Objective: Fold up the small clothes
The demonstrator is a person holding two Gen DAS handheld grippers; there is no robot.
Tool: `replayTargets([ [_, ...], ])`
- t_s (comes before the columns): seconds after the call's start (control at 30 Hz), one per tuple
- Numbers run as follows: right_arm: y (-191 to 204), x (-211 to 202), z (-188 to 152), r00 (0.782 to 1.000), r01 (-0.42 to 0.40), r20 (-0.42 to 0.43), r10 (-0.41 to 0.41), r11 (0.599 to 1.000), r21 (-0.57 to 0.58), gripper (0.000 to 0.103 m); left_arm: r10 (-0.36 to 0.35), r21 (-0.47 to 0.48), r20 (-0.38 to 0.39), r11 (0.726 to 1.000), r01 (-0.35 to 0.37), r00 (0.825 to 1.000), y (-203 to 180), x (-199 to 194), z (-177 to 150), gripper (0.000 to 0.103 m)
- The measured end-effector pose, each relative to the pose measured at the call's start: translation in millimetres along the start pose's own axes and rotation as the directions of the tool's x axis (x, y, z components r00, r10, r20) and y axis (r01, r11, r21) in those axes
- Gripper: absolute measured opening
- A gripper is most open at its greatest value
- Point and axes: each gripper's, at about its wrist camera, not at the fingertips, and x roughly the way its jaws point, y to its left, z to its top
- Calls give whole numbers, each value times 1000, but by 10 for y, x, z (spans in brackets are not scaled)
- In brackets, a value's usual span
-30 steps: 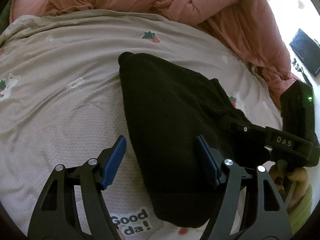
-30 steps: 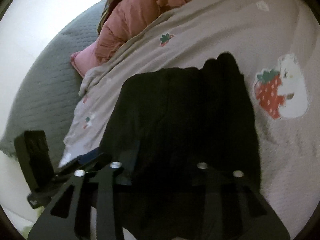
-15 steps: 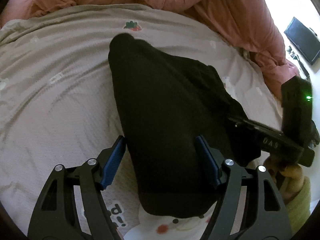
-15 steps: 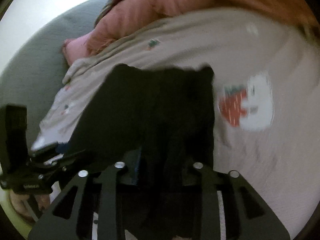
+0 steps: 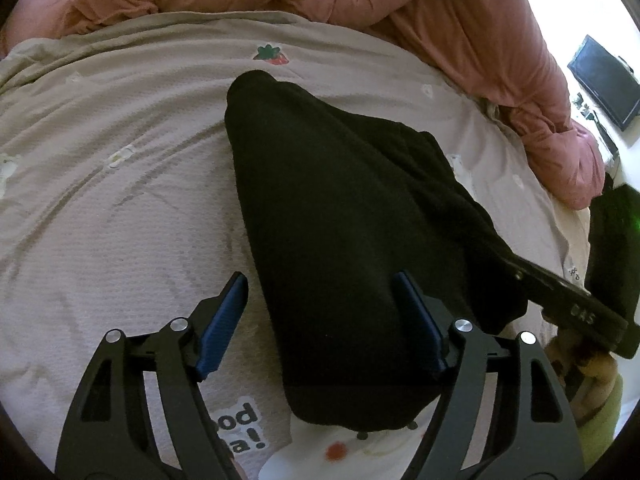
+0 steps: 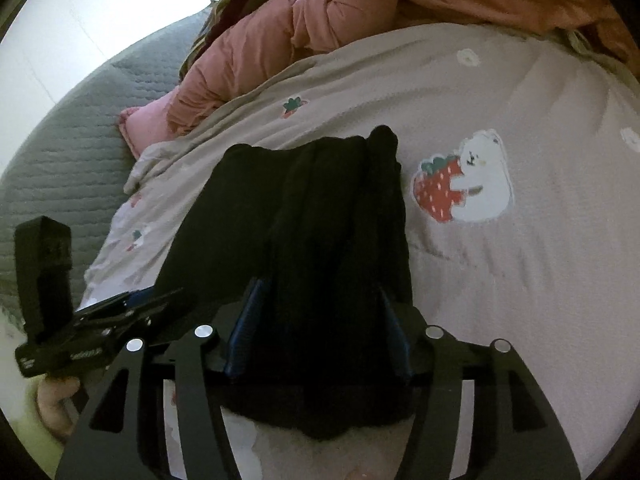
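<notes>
The black garment [image 5: 340,248] lies folded on the bed's beige sheet [image 5: 120,208], near its front edge. The left hand-held gripper [image 5: 320,312] is released over it. The right hand-held gripper [image 6: 320,320] has just been opening, cloth between its fingers.

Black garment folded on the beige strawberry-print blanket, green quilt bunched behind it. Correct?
One error: the quilt bunched behind the black garment is pink, not green, as the left wrist view shows. The garment does lie folded on the beige strawberry-print blanket.
</notes>
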Motion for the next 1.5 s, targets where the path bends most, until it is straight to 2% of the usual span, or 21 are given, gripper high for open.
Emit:
replayTargets([
  [0.17, 33, -50, -91, 999, 43, 11, -43, 999, -11, 54, 12, 20, 12, 1000, -12, 1000, -17, -40, -31, 68],
  [0.2, 40, -52, -102, 999, 53, 10, -53, 998, -15, 52, 13, 22, 13, 1000, -14, 1000, -17, -44, -29, 68],
  [0.33, 94, -59, -140, 999, 53, 16, -52, 998, -43, 31, 24, 38, 23, 999, -25, 999, -41, -72, -46, 68],
  [0.4, 139, -61, -163, 997, 73, 21, -72, 995, -68, 27, 39, 30, 37, 999, -41, 999, -48, -85, -54, 68],
  [0.5, 155, -35, -200, 994, 107, 24, -105, 991, -79, 26, 42, 41, 41, 998, -44, 998, -54, -94, -75, 69],
  [0.57, 111, 12, -222, 994, 113, 17, -112, 992, -63, 31, 40, 38, 40, 998, -41, 998, -42, -83, -93, 69],
  [0.6, 75, 29, -230, 993, 117, 13, -116, 992, -46, 39, 38, 32, 39, 999, -39, 999, -28, -73, -102, 69],
  [0.7, 25, -17, -240, 995, 97, 19, -97, 995, -5, 44, 32, 19, 42, 999, -32, 999, -15, -89, -126, 69],
  [0.73, 46, -50, -242, 994, 102, 29, -102, 995, -6, 50, 33, 19, 44, 999, -34, 998, -17, -103, -138, 69],
  [0.8, 91, -114, -262, 992, 117, 48, -115, 993, -20, 52, 33, 15, 52, 999, -34, 998, -11, -137, -150, 70],
  [0.87, 148, -185, -291, 987, 152, 66, -149, 988, -36, 66, 39, 7, 59, 999, -39, 997, -1, -171, -162, 74],
  [0.9, 167, -219, -305, 984, 166, 76, -163, 985, -39, 77, 40, 6, 65, 999, -40, 997, 0, -190, -168, 75],
  [0.97, 211, -319, -338, 980, 176, 102, -171, 983, -43, 79, 41, 9, 81, 999, -42, 996, -7, -250, -193, 75],
  [1.03, 254, -425, -368, 975, 187, 134, -179, 981, -45, 89, 49, 18, 95, 999, -51, 994, -22, -309, -224, 75],
  [1.1, 315, -526, -392, 970, 191, 163, -179, 980, -61, 92, 59, 25, 105, 998, -62, 993, -31, -359, -248, 79],
  [1.13, 360, -583, -406, 966, 202, 178, -187, 977, -70, 96, 63, 30, 111, 997, -67, 992, -36, -396, -264, 80],
  [1.37, 602, -963, -521, 936, 234, 294, -195, 967, -103, 98, 86, 36, 168, 995, -93, 982, -51, -665, -363, 93],
  [1.5, 697, -1136, -626, 912, 275, 347, -220, 954, -119, 98, 124, 31, 212, 991, -134, 969, -37, -875, -445, 93],
])
